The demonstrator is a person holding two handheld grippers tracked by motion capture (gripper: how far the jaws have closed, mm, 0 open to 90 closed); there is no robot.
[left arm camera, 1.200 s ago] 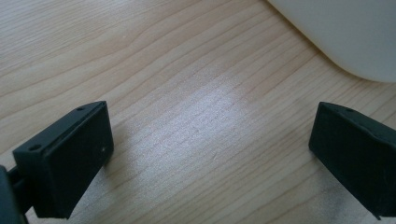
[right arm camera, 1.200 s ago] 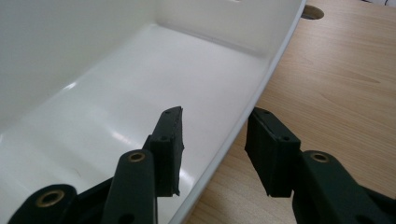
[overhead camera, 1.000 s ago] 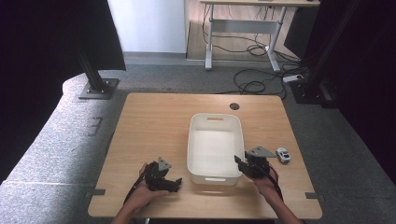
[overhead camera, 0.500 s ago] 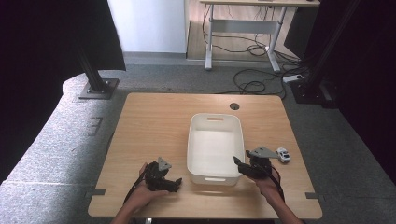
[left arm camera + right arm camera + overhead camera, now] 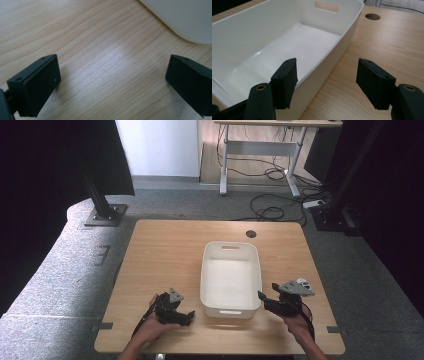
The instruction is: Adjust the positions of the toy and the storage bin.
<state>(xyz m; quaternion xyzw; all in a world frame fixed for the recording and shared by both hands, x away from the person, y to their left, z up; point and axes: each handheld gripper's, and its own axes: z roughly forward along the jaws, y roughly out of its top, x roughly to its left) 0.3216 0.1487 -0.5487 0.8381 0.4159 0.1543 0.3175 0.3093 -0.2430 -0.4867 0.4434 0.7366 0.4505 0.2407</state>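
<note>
An empty white plastic bin (image 5: 206, 275) stands on the wooden table (image 5: 165, 255), right of centre. My left gripper (image 5: 186, 317) is open near the front edge, left of the bin's near corner. In the left gripper view its jaws (image 5: 113, 72) hover over bare wood, with the bin's corner (image 5: 185, 20) at the upper right. My right gripper (image 5: 264, 301) is open at the bin's near right corner. In the right gripper view it (image 5: 328, 72) straddles the bin's right wall (image 5: 332, 56), one jaw over the inside and one outside.
A small white object (image 5: 302, 281) lies on the table just behind the right gripper's grey plate, partly hidden by it. A round cable hole (image 5: 251, 234) sits near the far edge, also seen as the hole (image 5: 372, 16). Dark stands and a desk are on the floor beyond.
The right gripper has shifted slightly to the right, so its grey plate now partly covers the small white object. The left gripper has not moved.
</note>
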